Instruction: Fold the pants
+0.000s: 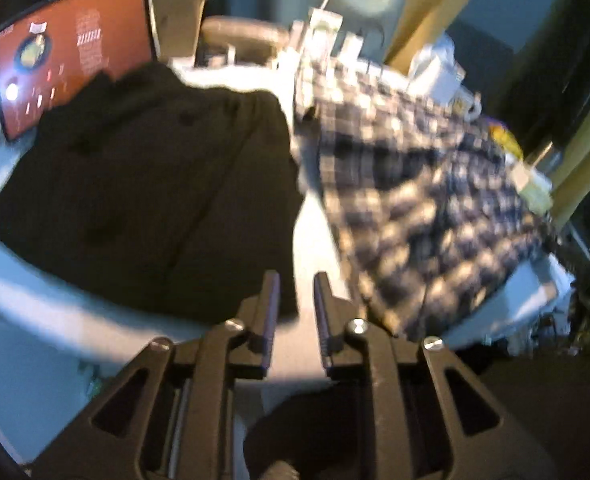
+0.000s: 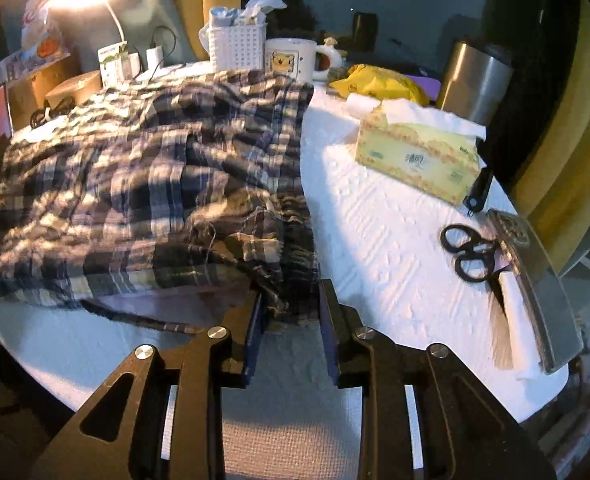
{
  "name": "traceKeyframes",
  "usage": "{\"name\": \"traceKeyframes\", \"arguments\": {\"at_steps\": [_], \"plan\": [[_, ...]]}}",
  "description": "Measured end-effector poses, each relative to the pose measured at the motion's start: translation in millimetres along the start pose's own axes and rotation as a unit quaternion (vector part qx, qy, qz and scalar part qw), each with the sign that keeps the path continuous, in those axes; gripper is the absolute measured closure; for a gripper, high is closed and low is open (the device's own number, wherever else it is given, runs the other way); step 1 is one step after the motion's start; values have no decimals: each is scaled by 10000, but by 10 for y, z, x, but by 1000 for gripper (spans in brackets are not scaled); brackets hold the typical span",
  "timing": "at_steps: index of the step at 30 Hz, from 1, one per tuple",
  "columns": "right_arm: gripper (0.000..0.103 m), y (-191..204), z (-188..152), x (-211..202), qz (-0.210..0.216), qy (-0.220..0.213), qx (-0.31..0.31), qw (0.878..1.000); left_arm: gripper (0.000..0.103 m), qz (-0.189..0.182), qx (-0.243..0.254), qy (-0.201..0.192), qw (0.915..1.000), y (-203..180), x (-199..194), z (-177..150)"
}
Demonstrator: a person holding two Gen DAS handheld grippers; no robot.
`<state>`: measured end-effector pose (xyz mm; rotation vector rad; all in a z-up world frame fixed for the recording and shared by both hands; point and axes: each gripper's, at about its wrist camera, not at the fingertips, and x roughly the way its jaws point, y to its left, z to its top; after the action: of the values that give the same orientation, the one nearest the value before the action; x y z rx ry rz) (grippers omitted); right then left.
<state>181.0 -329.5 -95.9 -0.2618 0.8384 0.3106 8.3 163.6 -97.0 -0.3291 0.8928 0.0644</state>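
1. In the right wrist view the plaid pants (image 2: 147,184) fill the left and middle of the frame, lying rumpled on the white table covering (image 2: 379,248). I judge they are spread but not yet neatly folded, since the near edge is bunched and wavy.

2. My right gripper (image 2: 291,304) sits at the lower middle of that frame with its jaws parted. A crumpled corner of the plaid cloth lies between the fingers, but I see a gap to the pads on both sides, so I read it as released, not pinched.

3. In the left wrist view, which is blurred, the same pants (image 1: 423,200) run down the right half of the frame. A dark garment (image 1: 147,200) lies flat at centre left, just beside them, with a strip of bare table between.

4. My left gripper (image 1: 297,292) at the lower middle of that frame points into this bare strip. Its jaws stand narrowly apart with nothing between them.

5. I take it both grippers are low at the near hem because that edge is the natural place to pick up for a fold.

6. Clutter to mind in the right wrist view: tissue box (image 2: 419,156) at right centre, scissors (image 2: 471,252) at the right, mug (image 2: 291,60) at upper centre.
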Motion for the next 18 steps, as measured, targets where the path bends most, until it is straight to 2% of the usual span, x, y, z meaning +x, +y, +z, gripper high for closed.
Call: {"name": "traceKeyframes", "arguments": {"at_steps": [1,3,4,7,8,9,11,15,18], "plan": [[60,8,34,-61,-16,-124,0,9999,84,8,56,-85,9999,-30,33,80],[42,6,81,-127,23,-257,39,9997,82,-52,141,-220,9996,-97,145,248],[41,3,111,-146,64,-291,56,9995,82,-91,152,-259,9995,-125,215,335],[40,0,172,-99,78,-260,83,9996,75,-206,265,-355,9988,-263,452,600],[40,1,189,-65,78,-225,104,9997,65,-241,313,-360,9986,-305,527,676],[40,3,203,-34,90,-192,132,9997,62,-281,375,-349,9983,-357,625,748],[40,14,223,20,102,-140,171,9997,62,-272,433,-298,9983,-408,792,868],[40,3,297,75,84,-107,203,9997,60,189,585,-366,9974,-439,1008,1029],[40,-48,396,104,46,-144,251,9996,56,93,657,-352,9972,-452,1099,1131]]}}
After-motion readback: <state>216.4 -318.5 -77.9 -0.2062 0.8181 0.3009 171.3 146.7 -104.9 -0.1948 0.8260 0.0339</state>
